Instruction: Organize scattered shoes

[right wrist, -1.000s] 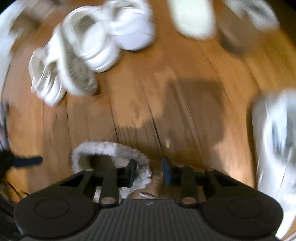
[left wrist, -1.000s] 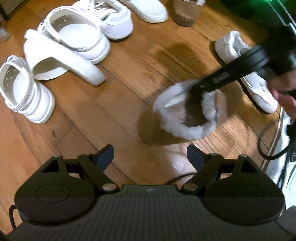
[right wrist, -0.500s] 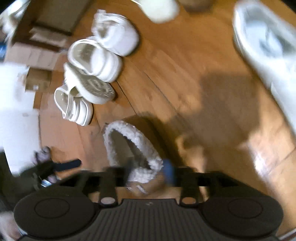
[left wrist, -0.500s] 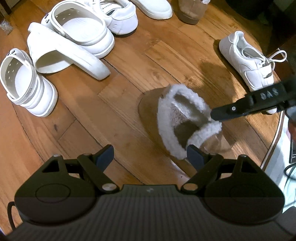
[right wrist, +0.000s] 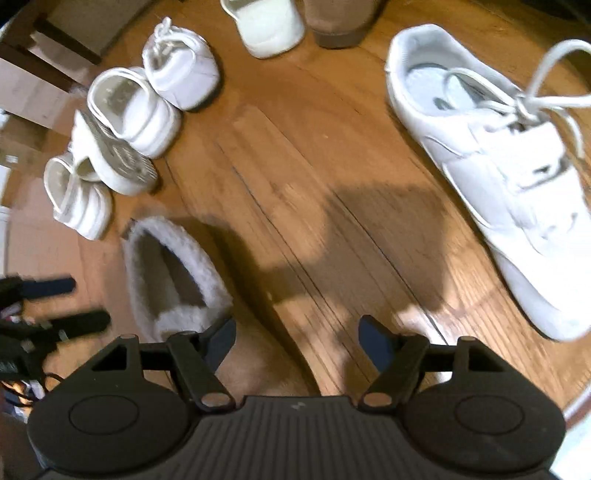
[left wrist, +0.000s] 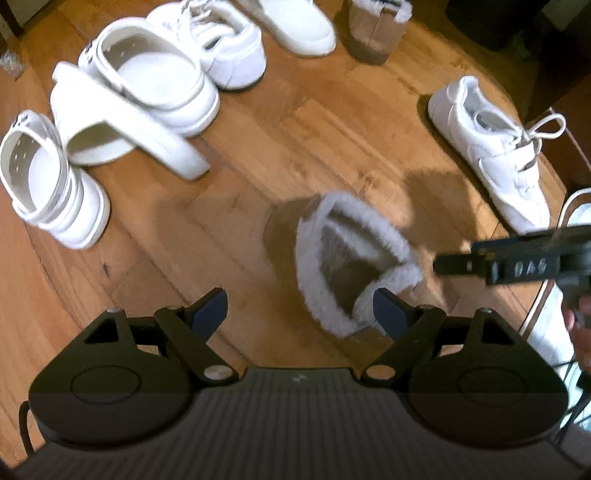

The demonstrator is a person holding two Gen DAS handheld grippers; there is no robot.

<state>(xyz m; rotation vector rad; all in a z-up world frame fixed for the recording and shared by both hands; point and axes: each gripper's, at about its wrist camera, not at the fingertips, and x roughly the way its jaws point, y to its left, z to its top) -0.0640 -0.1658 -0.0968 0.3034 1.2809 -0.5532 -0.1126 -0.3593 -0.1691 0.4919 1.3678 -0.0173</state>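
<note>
Right gripper (right wrist: 297, 338): we see its jaws opening, spread wide over bare floor (right wrist: 332, 166), with nothing between them; it points steeply down.
Left gripper (left wrist: 300, 308): we see its jaws wide apart and empty, also tilted steeply down at the floor.
Slipper (left wrist: 351, 258): tan suede with a thick white fleece collar and lining, lying on the floor with its opening up. In the left view it sits just ahead of the left jaws, toward the right finger, whose tip overlaps its fleece edge; we cannot tell if they touch. In the right view it lies just left of the right jaws, outside the gap, its toe end passing behind the left finger.
Hand (left wrist: 581, 325): we see only a sliver of it at the right edge of the left view, behind the right gripper's black fingers, which stand just right of the slipper and clear of it.
Sneaker (right wrist: 498, 166): white, laced, loose loops; ahead and right of the right jaws, well apart from the slipper.
Clogs (left wrist: 155, 85): white, strapped and perforated; two upright and one tipped on its side between them, ahead and left of the left jaws.
Far row: a second white sneaker (left wrist: 225, 40), a white shoe (left wrist: 299, 22) and a second tan boot (left wrist: 376, 33), side by side, farthest from both jaws.
</note>
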